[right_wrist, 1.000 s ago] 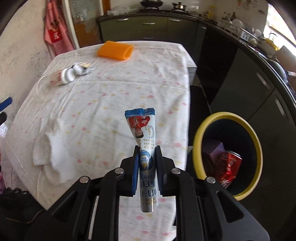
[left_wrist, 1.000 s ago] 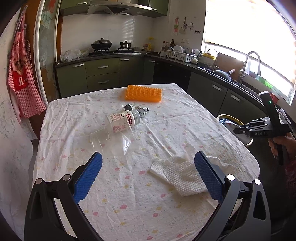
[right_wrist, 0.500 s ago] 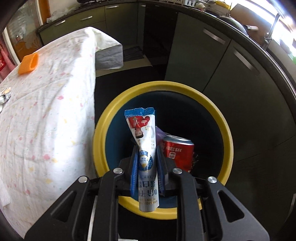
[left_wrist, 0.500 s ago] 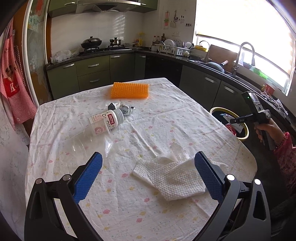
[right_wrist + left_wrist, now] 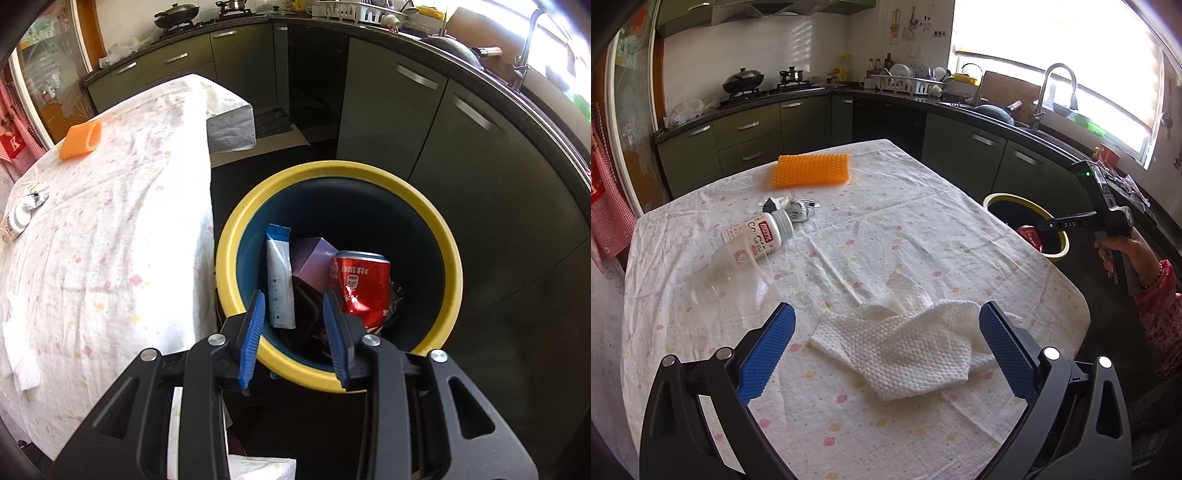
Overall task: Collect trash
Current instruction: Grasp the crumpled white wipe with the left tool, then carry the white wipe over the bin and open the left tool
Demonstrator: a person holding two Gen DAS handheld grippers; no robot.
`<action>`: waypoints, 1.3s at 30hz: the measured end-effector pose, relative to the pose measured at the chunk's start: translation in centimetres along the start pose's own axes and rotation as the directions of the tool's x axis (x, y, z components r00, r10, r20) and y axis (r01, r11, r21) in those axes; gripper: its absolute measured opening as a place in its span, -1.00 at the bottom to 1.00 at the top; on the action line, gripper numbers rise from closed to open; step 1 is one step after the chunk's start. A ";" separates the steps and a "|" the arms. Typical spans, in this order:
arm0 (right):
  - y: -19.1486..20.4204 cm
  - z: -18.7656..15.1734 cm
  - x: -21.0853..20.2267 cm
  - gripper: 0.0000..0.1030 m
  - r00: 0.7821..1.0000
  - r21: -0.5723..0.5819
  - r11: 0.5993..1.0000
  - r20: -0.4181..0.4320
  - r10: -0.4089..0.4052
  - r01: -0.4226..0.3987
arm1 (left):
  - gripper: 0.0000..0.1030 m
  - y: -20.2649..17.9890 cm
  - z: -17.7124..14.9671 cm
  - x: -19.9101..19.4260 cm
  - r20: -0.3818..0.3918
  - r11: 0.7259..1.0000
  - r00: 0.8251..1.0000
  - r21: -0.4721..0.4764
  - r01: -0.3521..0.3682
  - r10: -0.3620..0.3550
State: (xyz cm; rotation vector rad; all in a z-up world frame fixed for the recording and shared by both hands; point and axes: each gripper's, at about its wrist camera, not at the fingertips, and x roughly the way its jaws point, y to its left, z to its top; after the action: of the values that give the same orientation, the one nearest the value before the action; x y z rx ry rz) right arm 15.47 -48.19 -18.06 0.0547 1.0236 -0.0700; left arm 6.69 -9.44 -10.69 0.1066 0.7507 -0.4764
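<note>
Right gripper [image 5: 293,328] jaws opening, empty; left gripper [image 5: 884,338] wide, empty

Both tongs, the left tongs [image 5: 884,345] and the right tongs [image 5: 293,334], have black angular frames with silver screws and blue ribbed pads [image 5: 766,354]. The right hand [image 5: 1124,251] shows a pink patterned sleeve [image 5: 1160,314] and a beaded bracelet [image 5: 1153,281].

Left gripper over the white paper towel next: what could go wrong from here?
The paper towel lies flat on the loose tablecloth, so the open left gripper may pinch cloth too. Dragged cloth could roll the clear bottle. The right gripper, jaws opening and empty, hangs over the bin.
</note>
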 end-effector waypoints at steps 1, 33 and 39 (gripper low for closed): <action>0.3 -0.1 -0.3 -0.39 1.000 -0.007 1.000 0.004 0.008 -0.008 | 0.91 -0.3 0.0 0.3 -0.009 1.000 1.000 0.006 0.010 -0.010; 3.0 -1.6 -2.3 -0.27 0.992 -0.066 0.991 0.040 0.121 -0.119 | 0.29 -5.3 -1.4 8.9 -0.259 0.987 0.965 0.163 0.011 0.032; 2.7 -1.8 -2.7 -0.27 0.989 -0.055 0.989 0.053 0.139 -0.136 | -0.66 -3.9 -0.7 8.3 -0.262 0.995 0.965 0.101 0.018 0.009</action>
State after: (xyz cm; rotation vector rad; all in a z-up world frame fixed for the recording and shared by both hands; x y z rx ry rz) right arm 12.79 -45.30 -16.69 0.0761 0.9617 0.0804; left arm 9.74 -15.87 -16.57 0.2683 0.9861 -0.5116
